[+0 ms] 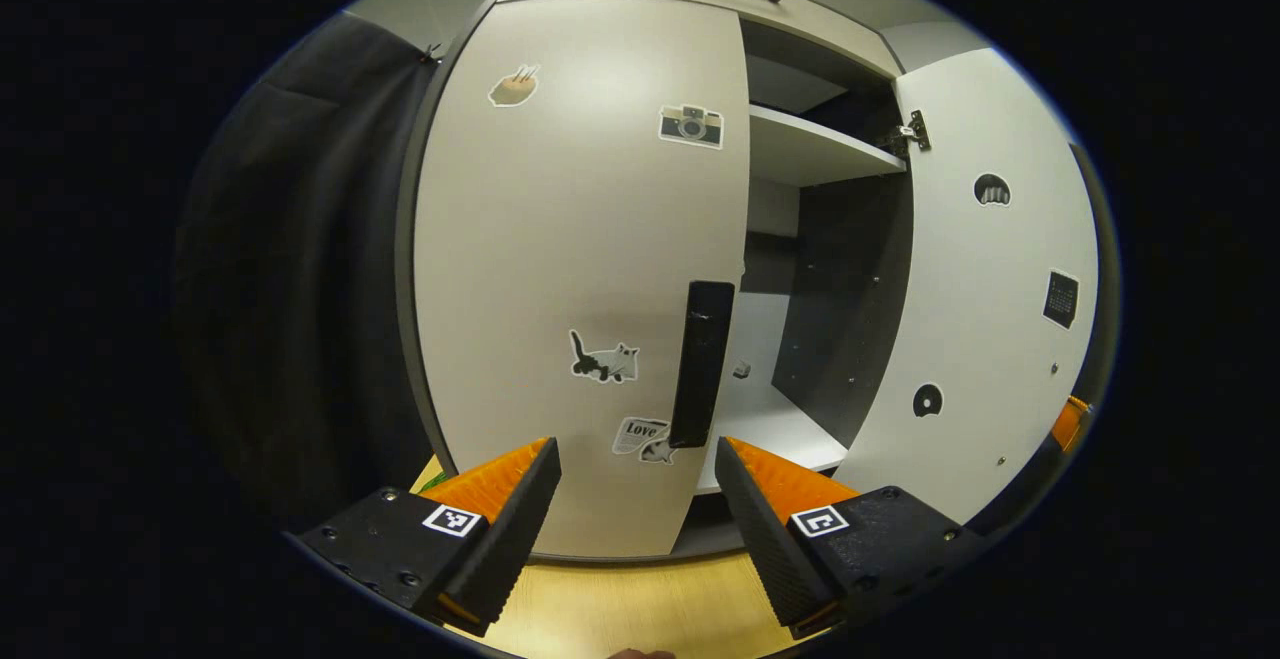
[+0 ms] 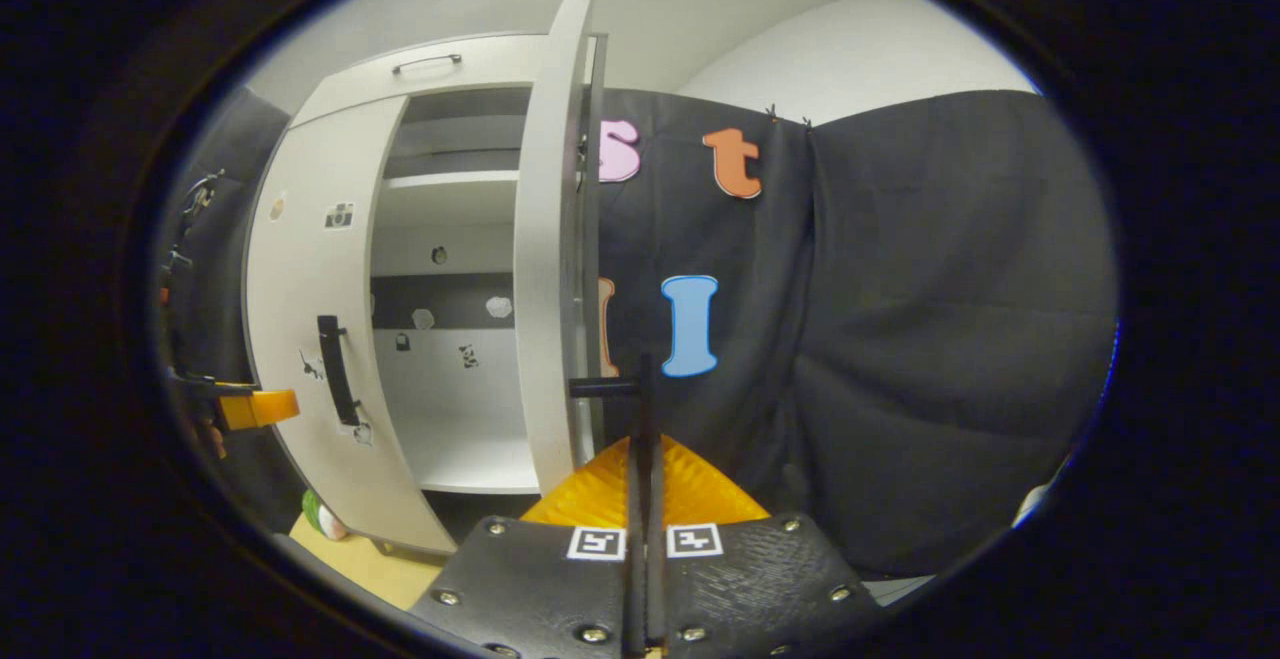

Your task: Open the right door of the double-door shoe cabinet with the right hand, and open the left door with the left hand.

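The left door (image 1: 580, 269) is sitting shut, its handle (image 1: 702, 364) just ahead of the left gripper (image 1: 637, 459), whose fingers are gaping wide. The right gripper (image 2: 640, 439) is clamping the right door's handle (image 2: 640, 389), with the right door (image 2: 545, 269) standing open. Closing off-centre risks slipping off.

Left gripper view faces the pale double-door shoe cabinet (image 1: 580, 269) head-on, close. Right gripper view looks along the open right door's (image 2: 545, 269) edge; both share the cabinet's interior.
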Demonstrator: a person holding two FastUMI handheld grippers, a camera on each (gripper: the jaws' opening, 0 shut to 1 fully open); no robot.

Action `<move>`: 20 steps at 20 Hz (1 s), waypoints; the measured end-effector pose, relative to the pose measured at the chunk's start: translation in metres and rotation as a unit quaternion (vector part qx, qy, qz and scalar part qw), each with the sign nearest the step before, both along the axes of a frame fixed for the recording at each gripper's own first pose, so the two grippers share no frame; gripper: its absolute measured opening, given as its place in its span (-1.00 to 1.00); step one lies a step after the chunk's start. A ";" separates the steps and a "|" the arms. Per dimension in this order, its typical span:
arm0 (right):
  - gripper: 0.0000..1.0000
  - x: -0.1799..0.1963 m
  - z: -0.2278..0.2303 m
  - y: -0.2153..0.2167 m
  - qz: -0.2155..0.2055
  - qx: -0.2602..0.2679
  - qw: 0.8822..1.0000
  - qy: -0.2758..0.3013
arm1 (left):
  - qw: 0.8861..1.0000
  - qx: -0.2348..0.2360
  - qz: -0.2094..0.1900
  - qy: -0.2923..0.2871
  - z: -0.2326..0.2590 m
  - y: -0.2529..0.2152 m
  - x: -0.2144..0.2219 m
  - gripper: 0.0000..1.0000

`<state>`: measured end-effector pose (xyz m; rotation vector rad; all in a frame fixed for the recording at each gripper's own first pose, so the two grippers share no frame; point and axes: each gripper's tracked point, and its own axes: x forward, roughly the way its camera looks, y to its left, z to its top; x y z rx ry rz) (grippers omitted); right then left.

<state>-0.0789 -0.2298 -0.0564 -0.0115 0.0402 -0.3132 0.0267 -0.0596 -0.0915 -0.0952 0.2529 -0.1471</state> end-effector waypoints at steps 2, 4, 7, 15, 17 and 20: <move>-0.98 -0.007 -0.002 -0.019 -0.028 -0.002 1.000 0.005 | 1.000 0.003 -0.004 -0.001 -0.002 -0.006 0.008 0.94; -0.98 -0.013 -0.002 -0.026 -0.030 0.005 1.000 0.004 | 1.000 0.004 -0.006 -0.003 -0.003 -0.010 0.018 0.94; -0.98 -0.018 -0.006 -0.039 -0.044 0.007 0.999 0.004 | 1.000 0.011 -0.006 -0.001 -0.008 -0.017 0.031 0.94; -0.77 -0.039 -0.011 -0.056 -0.066 -0.025 0.997 0.017 | 1.000 0.015 0.000 -0.011 -0.013 -0.025 0.068 0.94; -0.60 -0.038 -0.013 -0.059 -0.068 -0.031 0.997 0.022 | 1.000 0.014 -0.002 -0.014 -0.014 -0.030 0.073 0.94; -0.55 -0.038 -0.017 -0.060 -0.067 -0.033 0.997 0.027 | 1.000 0.021 0.002 -0.017 -0.016 -0.032 0.085 0.92</move>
